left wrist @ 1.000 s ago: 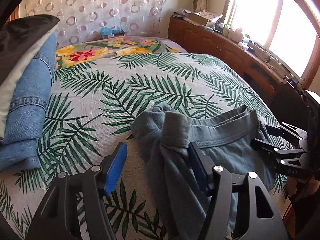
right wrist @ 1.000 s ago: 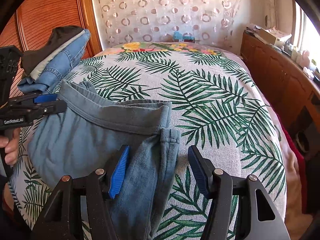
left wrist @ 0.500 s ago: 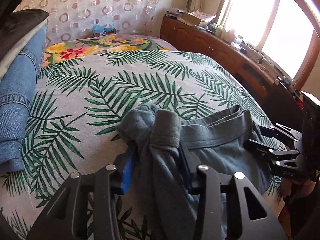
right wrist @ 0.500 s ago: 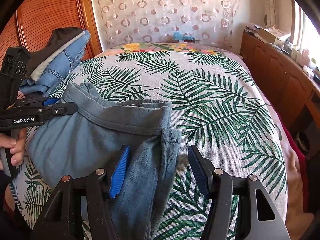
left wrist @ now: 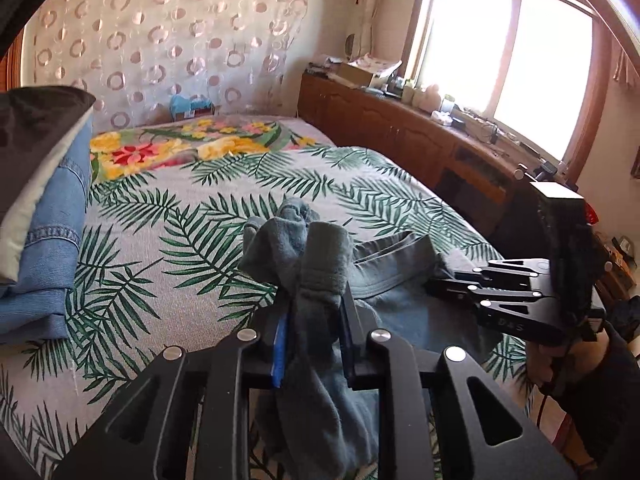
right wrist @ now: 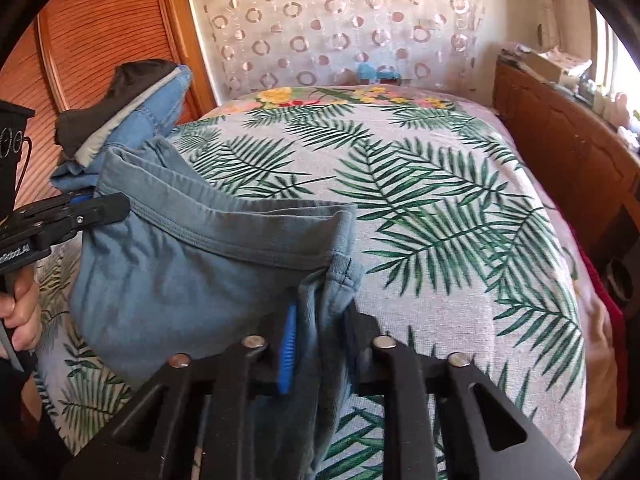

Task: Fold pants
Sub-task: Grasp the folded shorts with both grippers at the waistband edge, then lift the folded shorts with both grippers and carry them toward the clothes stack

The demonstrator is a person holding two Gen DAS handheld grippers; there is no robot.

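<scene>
Grey-blue pants (left wrist: 400,312) lie at the near end of the palm-leaf bedspread (left wrist: 168,216). In the left wrist view, the jaws of my left gripper (left wrist: 314,328) are closing on a bunched corner of the waistband, which stands up past the pads, raised off the bed. Across the cloth, the right gripper (left wrist: 452,284) grips the other corner. In the right wrist view, my right gripper (right wrist: 320,336) has its jaws closing on the pants (right wrist: 192,276) at the waistband's right corner. The left gripper (right wrist: 100,208) holds the far left corner up.
A stack of folded clothes (left wrist: 52,240) with jeans at the bottom sits at the bed's left side, against a wooden door (right wrist: 92,40). A wooden cabinet (left wrist: 400,132) with clutter runs under the window on the right. A person's hand (right wrist: 24,312) holds the left gripper.
Both grippers went from wide open to clamped on the waistband corners. The left one closed first and then lifted its corner up off the bed. The right one stayed in place.
</scene>
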